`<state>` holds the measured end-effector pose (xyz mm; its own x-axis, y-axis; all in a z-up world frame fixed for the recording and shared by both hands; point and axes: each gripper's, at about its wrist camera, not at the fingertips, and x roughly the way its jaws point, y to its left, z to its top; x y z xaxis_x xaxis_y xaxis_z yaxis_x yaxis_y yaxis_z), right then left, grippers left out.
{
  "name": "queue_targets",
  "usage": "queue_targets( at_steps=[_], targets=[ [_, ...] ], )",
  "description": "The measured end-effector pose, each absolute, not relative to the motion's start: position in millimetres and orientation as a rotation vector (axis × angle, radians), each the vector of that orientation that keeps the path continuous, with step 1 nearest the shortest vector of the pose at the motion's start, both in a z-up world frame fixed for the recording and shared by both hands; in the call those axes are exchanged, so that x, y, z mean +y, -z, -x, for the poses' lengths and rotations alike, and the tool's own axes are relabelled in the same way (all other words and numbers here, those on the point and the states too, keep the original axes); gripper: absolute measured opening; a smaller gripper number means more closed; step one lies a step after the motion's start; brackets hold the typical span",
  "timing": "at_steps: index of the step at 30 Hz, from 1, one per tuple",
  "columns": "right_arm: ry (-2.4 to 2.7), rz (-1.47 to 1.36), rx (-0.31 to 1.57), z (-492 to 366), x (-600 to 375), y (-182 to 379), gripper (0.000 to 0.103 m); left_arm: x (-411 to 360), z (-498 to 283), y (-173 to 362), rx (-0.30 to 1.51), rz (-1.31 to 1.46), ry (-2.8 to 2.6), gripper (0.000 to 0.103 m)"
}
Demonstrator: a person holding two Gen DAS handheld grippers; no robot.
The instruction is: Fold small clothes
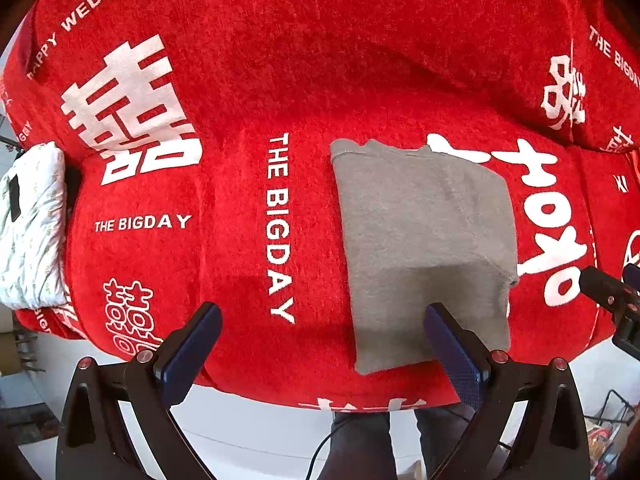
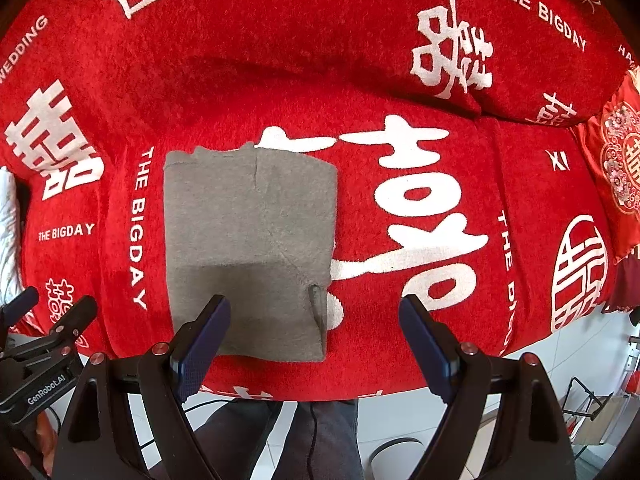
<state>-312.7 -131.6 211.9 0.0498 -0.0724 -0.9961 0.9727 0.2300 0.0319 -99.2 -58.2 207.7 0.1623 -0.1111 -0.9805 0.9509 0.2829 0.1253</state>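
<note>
A small grey garment (image 1: 424, 240) lies folded into a flat rectangle on the red blanket (image 1: 240, 80); it also shows in the right wrist view (image 2: 248, 248). My left gripper (image 1: 322, 334) is open and empty, held above the blanket's near edge, its right finger over the garment's near left corner. My right gripper (image 2: 314, 330) is open and empty, its left finger over the garment's near edge. Each gripper's side shows in the other view: the right one (image 1: 612, 300), the left one (image 2: 44, 332).
The red blanket (image 2: 400, 60) with white lettering covers a sofa-like seat. A white quilted item (image 1: 32, 224) lies at its left end. A red embroidered cushion (image 2: 620, 160) sits at the right. The person's legs (image 2: 312, 440) and white floor are below the near edge.
</note>
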Motion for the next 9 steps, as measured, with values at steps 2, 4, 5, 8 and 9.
queue_targets(
  at_steps=[2, 4, 5, 8, 9],
  targets=[
    [1.045, -1.002, 1.225, 313.1, -131.4, -211.0, 0.088, -58.0, 98.5, -207.1, 1.129, -0.970, 0.958, 0.101],
    [1.044, -1.002, 1.227, 313.2, -131.7, -210.5, 0.088, -58.0, 99.0, -206.8, 1.128, -0.967, 0.957, 0.101],
    [1.045, -1.001, 1.229, 313.7, -131.6, -210.0, 0.088, -57.9, 98.8, -206.8, 1.129, -0.966, 0.959, 0.101],
    [1.045, -1.000, 1.233, 314.8, -133.0, -209.5, 0.088, -58.6, 99.9, -207.3, 1.128, -0.966, 0.971, 0.101],
    [1.046, -1.000, 1.234, 315.1, -133.8, -209.5, 0.088, -58.7, 100.8, -207.9, 1.123, -0.970, 0.979, 0.101]
  ],
)
